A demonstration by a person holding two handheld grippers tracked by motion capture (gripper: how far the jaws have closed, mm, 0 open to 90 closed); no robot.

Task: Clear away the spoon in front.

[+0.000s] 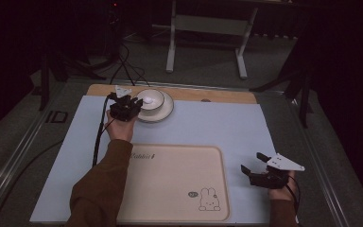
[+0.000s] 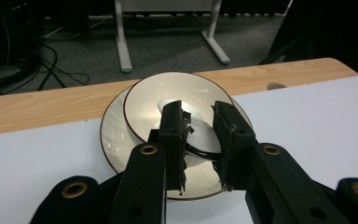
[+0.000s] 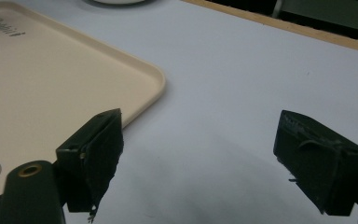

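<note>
Beyond my left gripper [image 2: 199, 140], dark floor is showing. I am straddling the bowl [image 2: 177, 100] rim with narrowed jaws, not yet clamped. Next: close, lift. My right gripper [image 3: 196, 163] is idling wide, tray [image 3: 51, 79] beside it.

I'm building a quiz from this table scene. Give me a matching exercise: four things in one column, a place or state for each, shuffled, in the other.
Things:
1. bowl
2. tray
3. left tool
4. right tool

Places or states:
A. jaws wide apart over bare white mat
B. sits on a plate at the table's far edge
C. jaws either side of the bowl's near rim
D. lies near the person, rabbit drawing in one corner

Pairs: 1-B, 2-D, 3-C, 4-A
</note>
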